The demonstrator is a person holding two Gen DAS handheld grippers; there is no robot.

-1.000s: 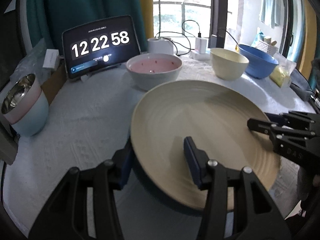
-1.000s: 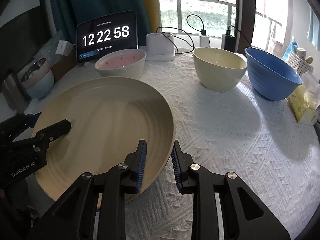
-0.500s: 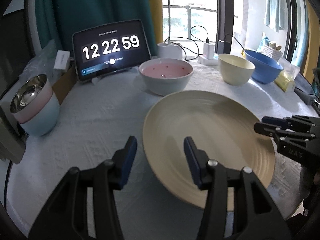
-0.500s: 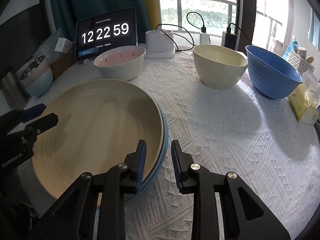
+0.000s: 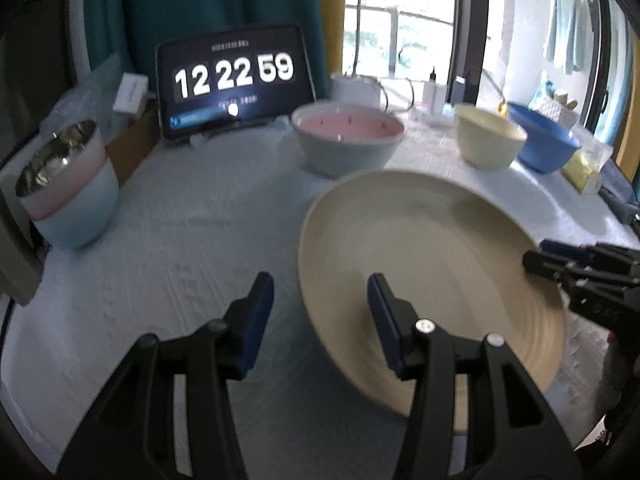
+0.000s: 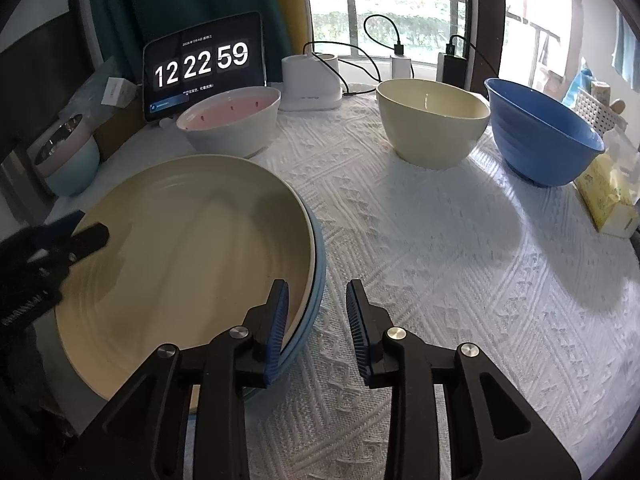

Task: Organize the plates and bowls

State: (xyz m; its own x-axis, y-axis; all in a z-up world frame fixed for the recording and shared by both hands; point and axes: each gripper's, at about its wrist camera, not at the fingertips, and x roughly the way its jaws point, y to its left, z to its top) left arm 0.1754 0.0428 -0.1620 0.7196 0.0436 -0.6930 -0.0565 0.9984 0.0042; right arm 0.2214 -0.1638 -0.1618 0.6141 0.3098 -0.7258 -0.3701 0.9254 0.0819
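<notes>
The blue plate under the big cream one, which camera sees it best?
The right wrist view. There the blue plate peeks out as a rim beside the cream plate. In the left wrist view the cream plate covers it, so no blue shows.

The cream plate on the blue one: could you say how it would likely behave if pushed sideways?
The cream plate looks rigid and glazed, so it would probably slide across the blue plate beneath it. Its broad, shallow shape makes tipping unlikely, though it may chip.

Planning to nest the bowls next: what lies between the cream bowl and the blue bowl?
Nothing: only bare white tablecloth separates the cream bowl from the blue bowl, clearest in the right wrist view.
</notes>
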